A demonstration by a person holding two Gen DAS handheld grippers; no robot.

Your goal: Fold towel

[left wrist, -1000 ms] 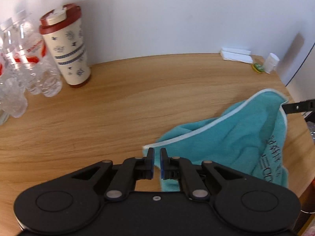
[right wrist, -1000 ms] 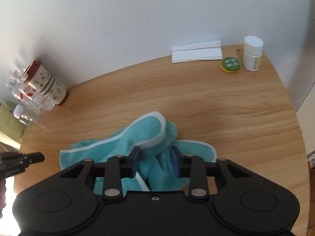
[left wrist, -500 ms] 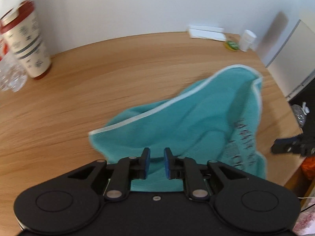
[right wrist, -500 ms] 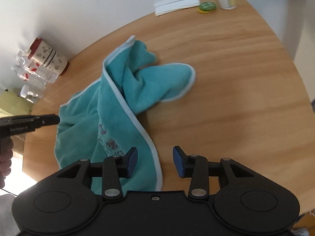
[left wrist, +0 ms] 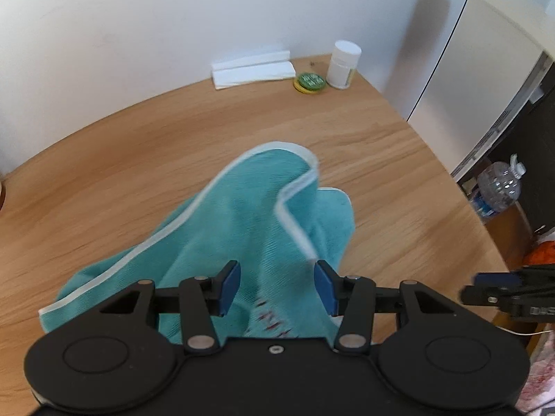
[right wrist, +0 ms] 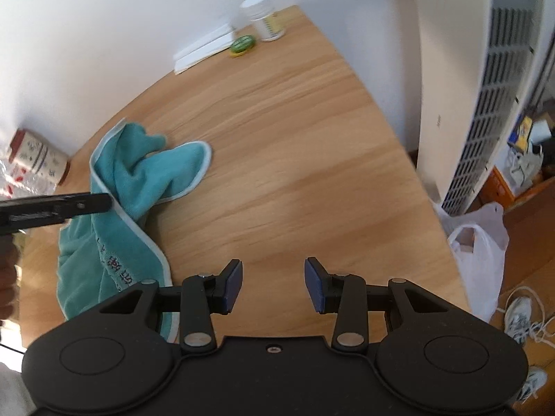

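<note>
The teal towel (left wrist: 242, 215) looks soft, light and floppy (bunched on the table (right wrist: 312, 159)) — best pinched at a white-edged corner, with both the left gripper (left wrist: 276, 286) and right gripper (right wrist: 273, 285) fingers apart, empty.

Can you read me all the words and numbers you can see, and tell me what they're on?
None of the writing can be read clearly.
Towel: dark stitched characters near its edge, too blurred to read.
White bottle: a yellowish label, print too small to read.
Green lid: pale markings on top, too small to read.
Patterned cup: only small decorations, no words I can make out.
Left gripper: a faint label on its side, too blurred to read.
</note>
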